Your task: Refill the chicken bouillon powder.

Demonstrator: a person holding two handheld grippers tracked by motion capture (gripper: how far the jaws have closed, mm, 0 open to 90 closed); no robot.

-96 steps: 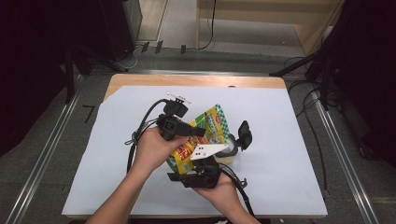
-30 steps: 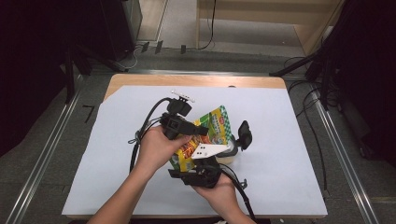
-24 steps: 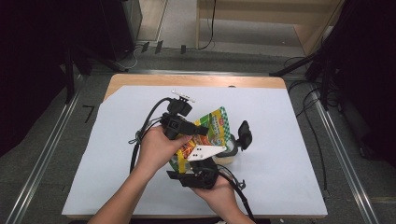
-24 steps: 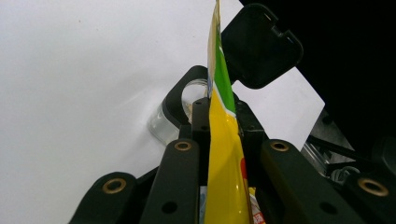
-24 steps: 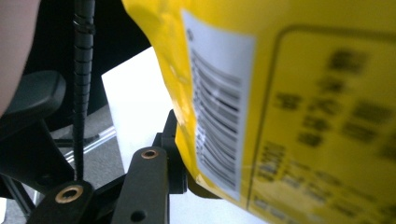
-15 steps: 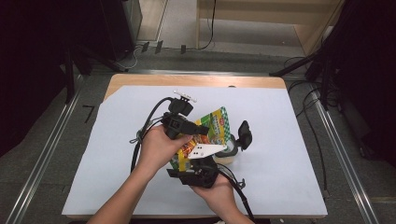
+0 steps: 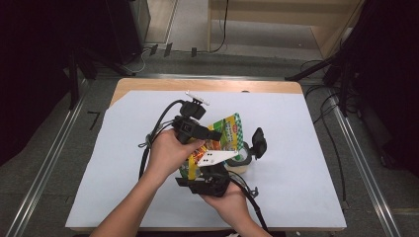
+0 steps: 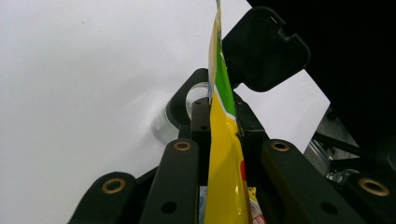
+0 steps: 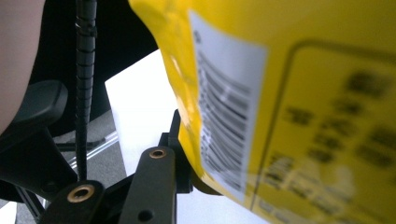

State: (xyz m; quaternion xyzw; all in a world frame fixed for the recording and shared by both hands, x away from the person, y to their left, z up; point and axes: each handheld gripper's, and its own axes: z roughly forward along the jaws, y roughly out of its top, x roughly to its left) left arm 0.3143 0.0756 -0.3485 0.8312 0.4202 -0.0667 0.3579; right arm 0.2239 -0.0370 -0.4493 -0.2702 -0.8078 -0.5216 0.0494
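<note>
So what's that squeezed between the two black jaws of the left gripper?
A yellow and green snack packet, seen edge-on in the left gripper view; the left gripper has it clamped above a clear container with an open black lid.

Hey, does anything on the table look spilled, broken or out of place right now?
Nothing looks spilled or damaged. The yellow-green packet is held above the clear container, whose black flip lid stands open. Left gripper clamps it.
</note>
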